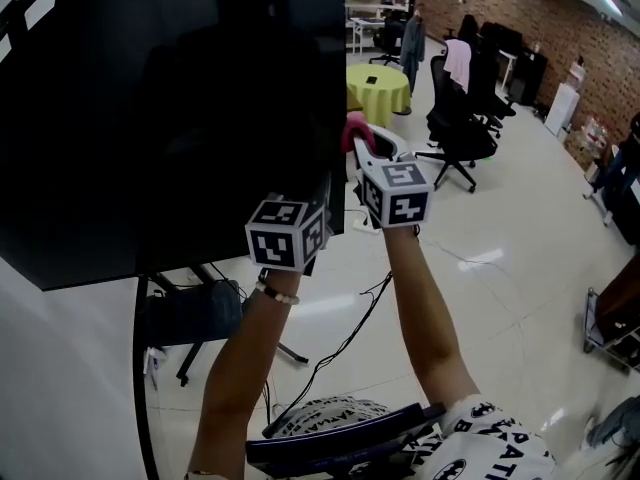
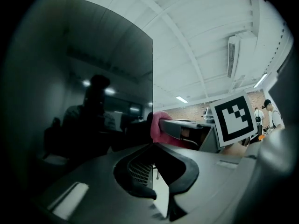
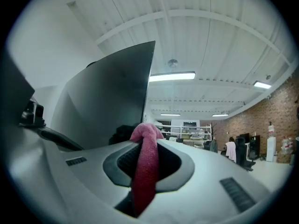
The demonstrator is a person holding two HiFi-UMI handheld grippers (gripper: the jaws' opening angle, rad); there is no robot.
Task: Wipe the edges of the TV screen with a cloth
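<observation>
- The right gripper [image 3: 145, 143] is closed on a pink cloth [image 3: 145, 171]. The cloth fills the gap between the jaws and bulges out past their tips as a rounded fold.
- In the head view that fold sits right at the right edge of the TV screen [image 1: 170, 118], about halfway up it. I cannot tell whether it actually touches.
- The left gripper [image 2: 154, 148] has its jaws drawn in on the same right edge, lower down near the bottom corner. The edge runs straight down into the narrow gap between the pads.
- The two grippers are near each other, the right one higher and just outside the edge. The left marker cube [image 1: 287, 233] overlaps the screen's lower right corner, and the right marker cube [image 1: 397, 193] is just beside it.
- Both arms reach up and forward. The left forearm [image 1: 235, 368] rises steeply with a thin band at the wrist [image 1: 277, 293], and the right forearm [image 1: 425, 318] leans slightly inward towards the screen.
- The screen is dark and shows dim reflections. It stands on a black stand [image 1: 200, 318], and a cable [image 1: 345, 343] trails across the pale floor.
- Well beyond are a table under a yellow cover [image 1: 378, 88], black office chairs [image 1: 455, 128] and a brick wall [image 1: 520, 18].
</observation>
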